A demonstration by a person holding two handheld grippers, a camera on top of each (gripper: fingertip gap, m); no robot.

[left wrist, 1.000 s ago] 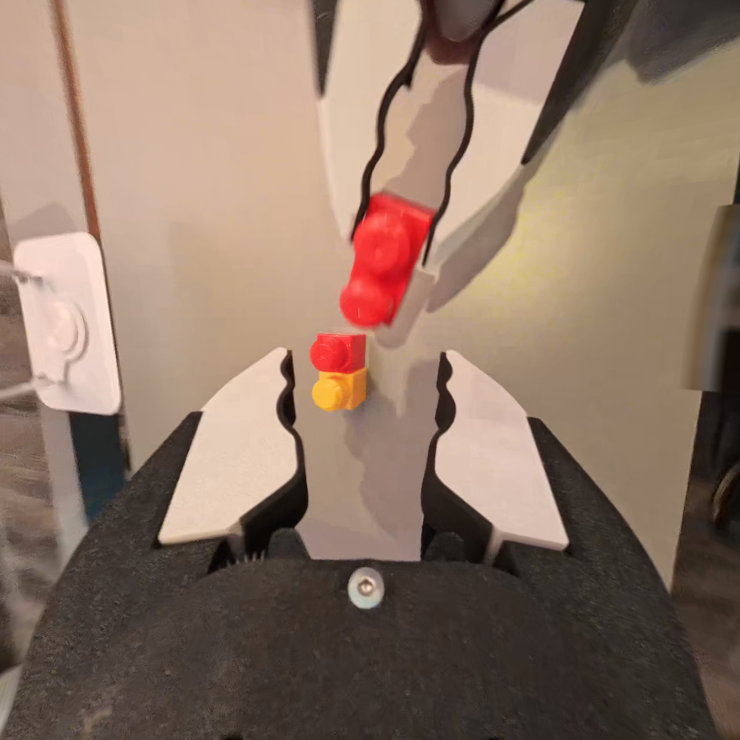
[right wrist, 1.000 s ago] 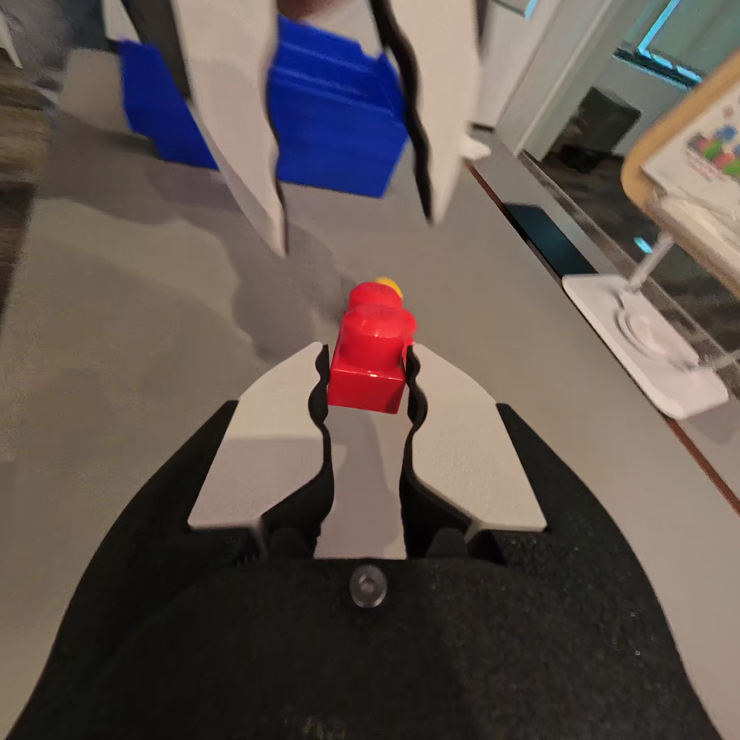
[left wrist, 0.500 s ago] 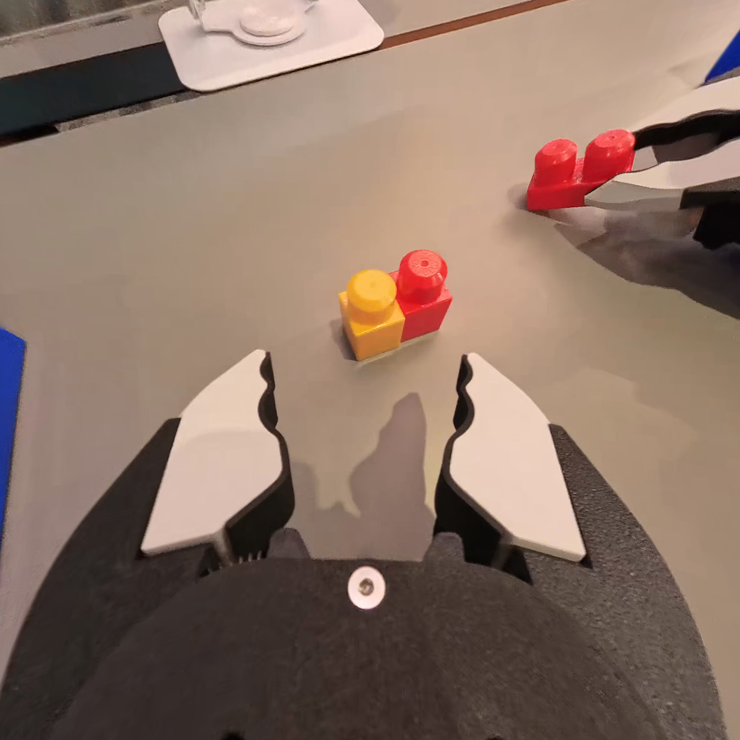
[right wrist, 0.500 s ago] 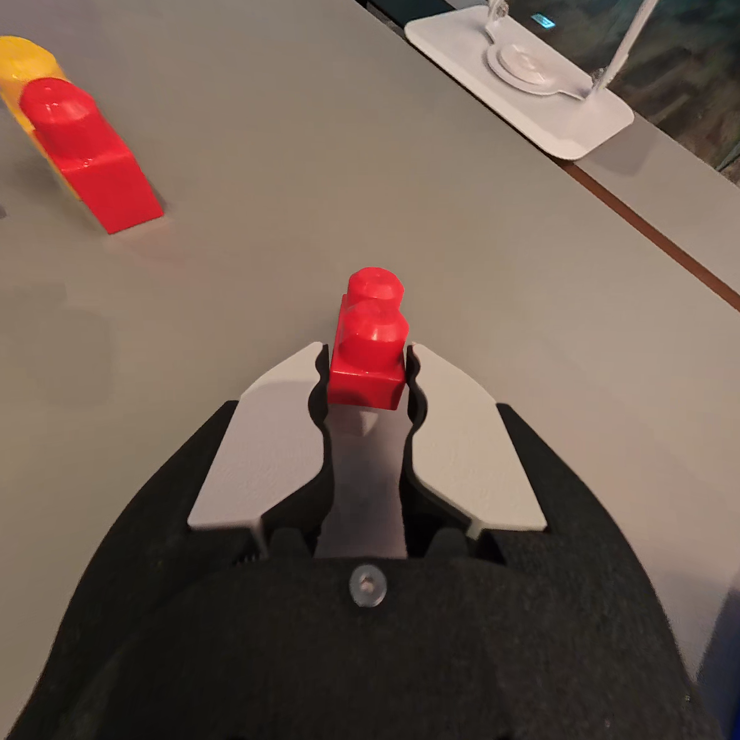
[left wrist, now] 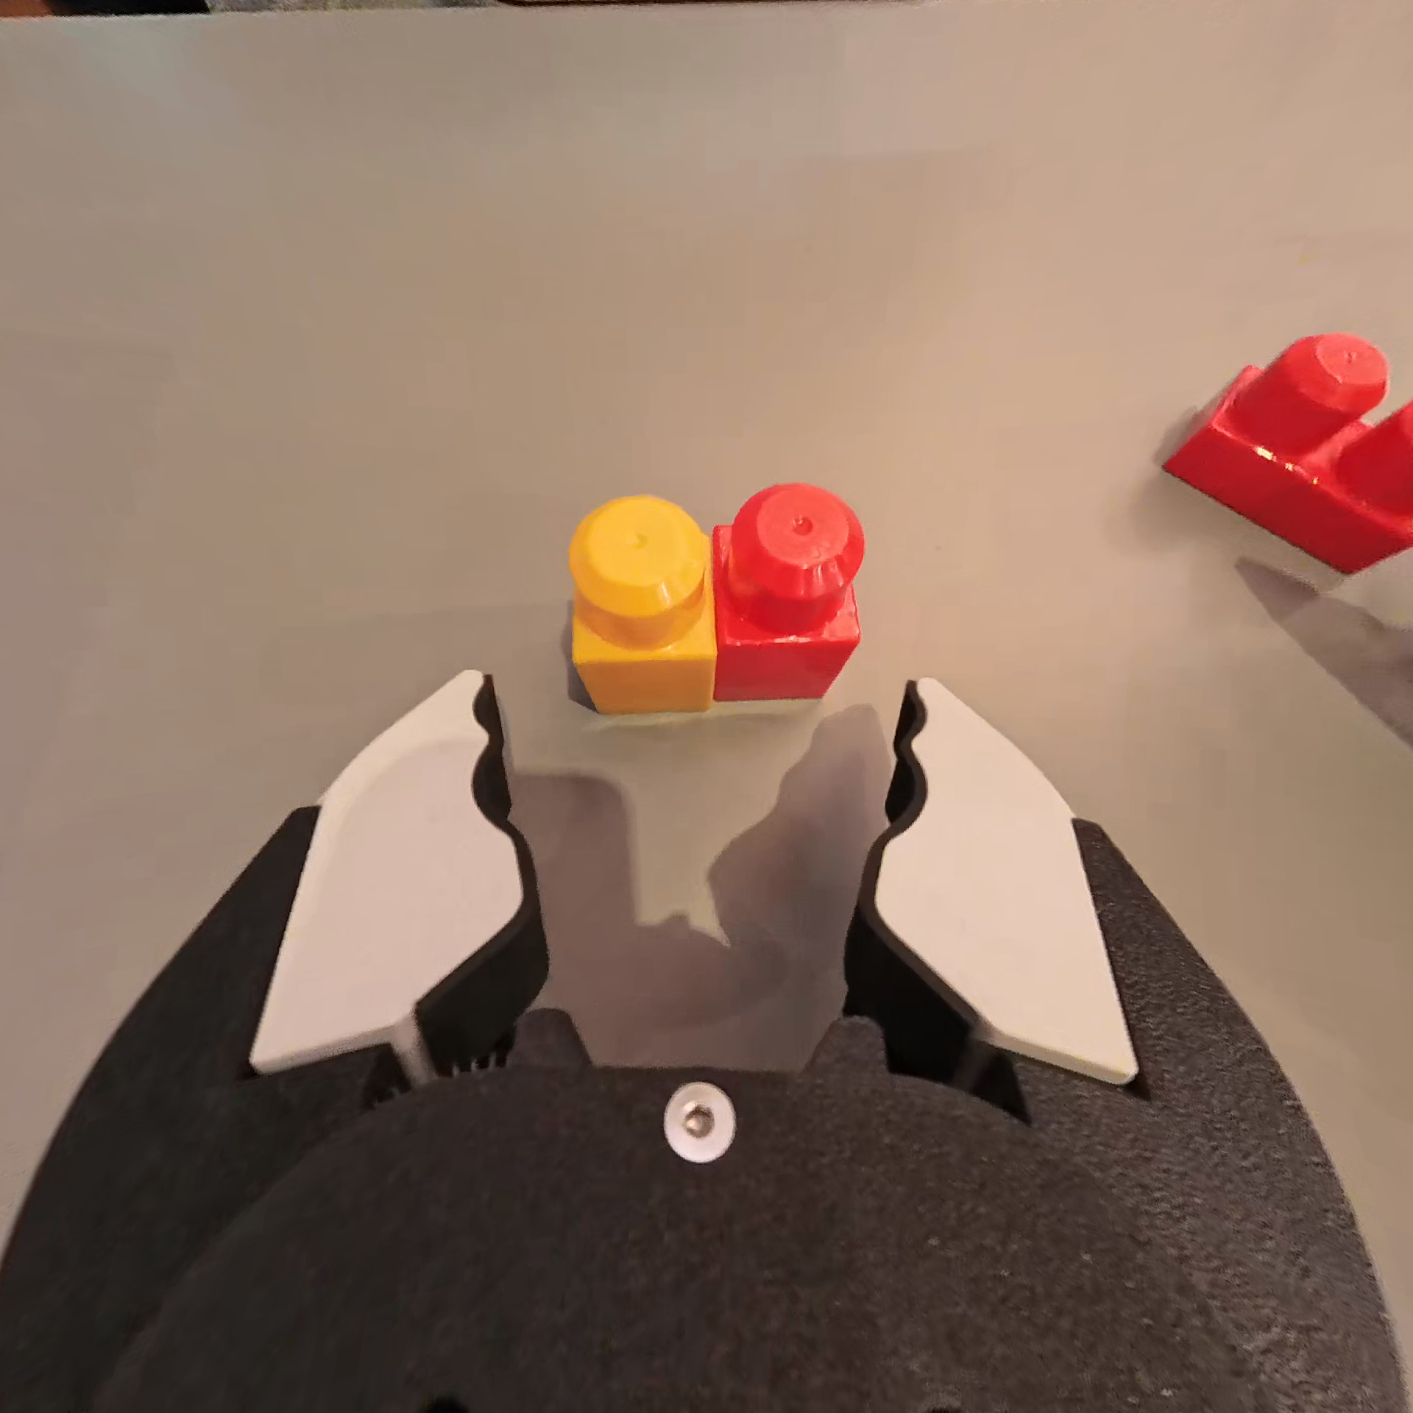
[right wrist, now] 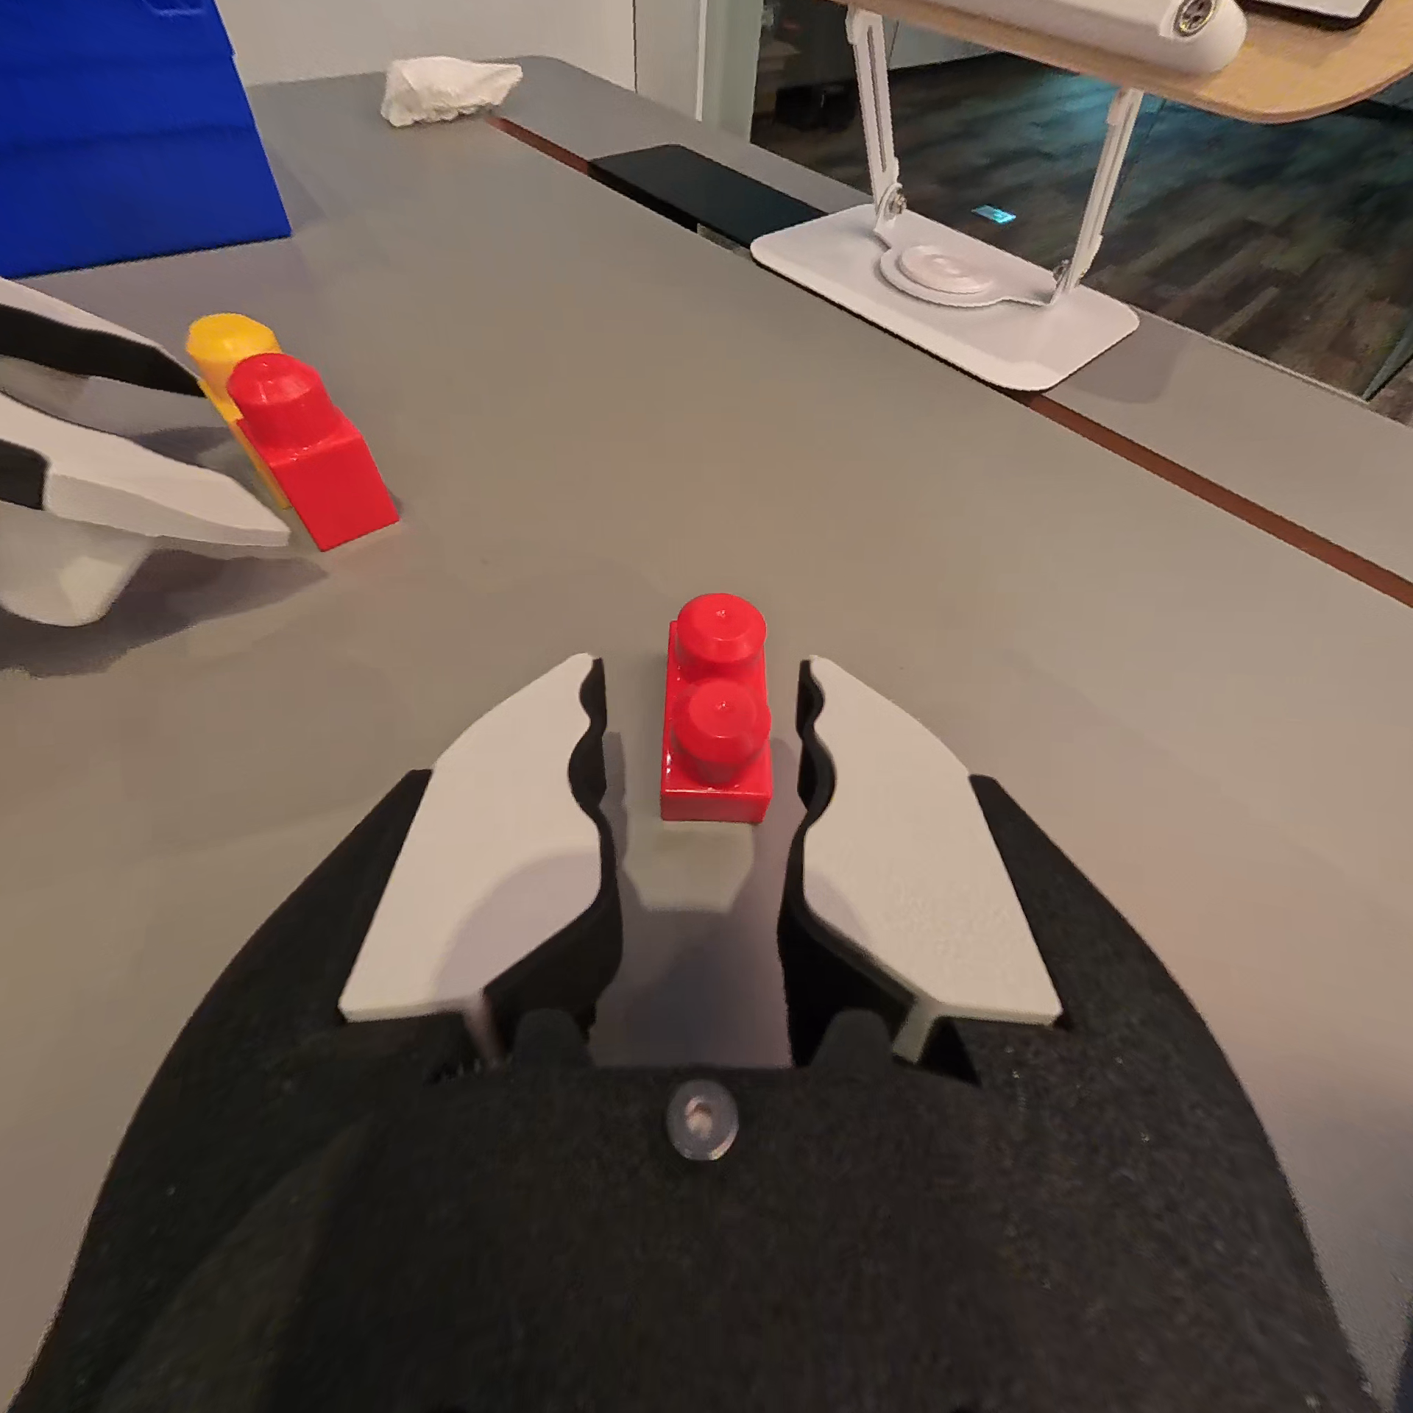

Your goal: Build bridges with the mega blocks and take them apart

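A yellow one-stud block (left wrist: pixel 641 612) and a red one-stud block (left wrist: pixel 787 604) stand side by side, touching, on the grey table (left wrist: pixel 382 306). My left gripper (left wrist: pixel 700 692) is open and empty, its tips just short of the pair. A flat red two-stud block (right wrist: pixel 715 722) lies on the table between the fingers of my right gripper (right wrist: pixel 700 673), which is open with a gap on both sides of the block. That block also shows at the right edge of the left wrist view (left wrist: pixel 1300 459). The right wrist view shows the pair at the left, yellow block (right wrist: pixel 225 348) behind red block (right wrist: pixel 313 451), beside the left gripper's fingers (right wrist: pixel 145 493).
A blue bin (right wrist: pixel 115 130) stands at the far left of the table. A crumpled white cloth (right wrist: pixel 447 88) lies at the far end. A white stand base (right wrist: pixel 948 306) sits past the table's brown edge strip (right wrist: pixel 1223 489), under a wooden board (right wrist: pixel 1070 53).
My right gripper has set the red two-stud block on the table and opened around it. My left gripper has moved closer to the yellow and red pair, still open.
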